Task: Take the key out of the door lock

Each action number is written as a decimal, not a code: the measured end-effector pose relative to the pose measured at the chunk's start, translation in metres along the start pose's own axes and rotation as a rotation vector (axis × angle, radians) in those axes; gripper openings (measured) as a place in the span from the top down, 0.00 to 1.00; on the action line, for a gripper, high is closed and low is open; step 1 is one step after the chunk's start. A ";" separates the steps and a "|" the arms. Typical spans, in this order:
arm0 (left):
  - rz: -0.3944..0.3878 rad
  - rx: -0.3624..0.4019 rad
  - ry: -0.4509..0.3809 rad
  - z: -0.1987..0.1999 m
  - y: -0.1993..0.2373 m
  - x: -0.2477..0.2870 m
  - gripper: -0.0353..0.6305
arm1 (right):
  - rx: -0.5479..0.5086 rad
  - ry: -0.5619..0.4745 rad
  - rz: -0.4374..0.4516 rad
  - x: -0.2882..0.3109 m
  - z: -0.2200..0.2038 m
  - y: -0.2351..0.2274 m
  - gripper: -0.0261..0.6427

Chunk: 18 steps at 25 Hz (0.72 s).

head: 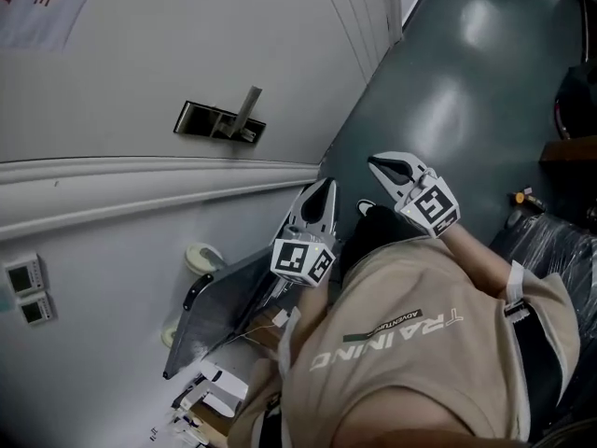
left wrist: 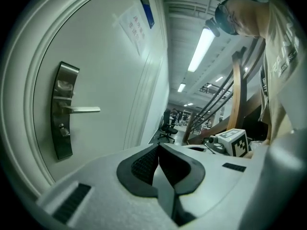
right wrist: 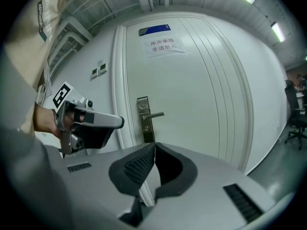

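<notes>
left gripper (head: 323, 192): jaws together, empty | right gripper (head: 382, 165): jaws together, empty | side by side, apart

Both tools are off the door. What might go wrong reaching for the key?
The left tool and right tool are both shut; reaching in closed would likely just push the key. The key is small and sits right under the lever handle, so a tool may knock the handle instead.

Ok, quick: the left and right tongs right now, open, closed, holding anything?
Left tongs: closed, holding nothing.
Right tongs: closed, holding nothing.
</notes>
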State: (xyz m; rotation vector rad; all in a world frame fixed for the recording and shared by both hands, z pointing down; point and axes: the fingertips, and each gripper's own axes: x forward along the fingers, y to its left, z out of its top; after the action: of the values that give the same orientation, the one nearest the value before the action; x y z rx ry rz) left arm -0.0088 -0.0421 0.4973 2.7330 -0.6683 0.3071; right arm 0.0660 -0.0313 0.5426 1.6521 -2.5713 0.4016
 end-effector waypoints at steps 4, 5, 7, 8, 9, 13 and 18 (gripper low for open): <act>0.015 -0.050 -0.002 0.002 0.033 -0.006 0.93 | 0.006 0.010 -0.020 0.027 0.026 0.002 0.94; 0.014 -0.051 -0.013 0.008 0.041 -0.007 0.93 | -0.002 0.006 -0.012 0.035 0.035 0.004 0.94; 0.010 -0.045 -0.031 0.019 0.056 -0.008 0.93 | -0.034 0.016 0.016 0.053 0.046 0.011 0.94; 0.003 -0.038 -0.037 0.024 0.062 -0.007 0.93 | -0.049 0.034 0.029 0.062 0.047 0.014 0.94; -0.007 -0.026 -0.045 0.030 0.067 -0.007 0.93 | -0.058 0.056 0.036 0.072 0.045 0.015 0.94; 0.010 0.022 -0.064 0.042 0.098 -0.020 0.93 | -0.043 0.098 0.047 0.114 0.042 0.023 0.94; 0.104 -0.030 -0.070 0.026 0.153 -0.052 0.93 | -0.139 0.137 0.119 0.158 0.039 0.049 0.94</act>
State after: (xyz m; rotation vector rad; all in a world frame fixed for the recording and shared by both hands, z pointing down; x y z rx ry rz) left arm -0.1235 -0.1587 0.4963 2.6964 -0.8287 0.2242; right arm -0.0419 -0.1613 0.5251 1.3817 -2.5405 0.3221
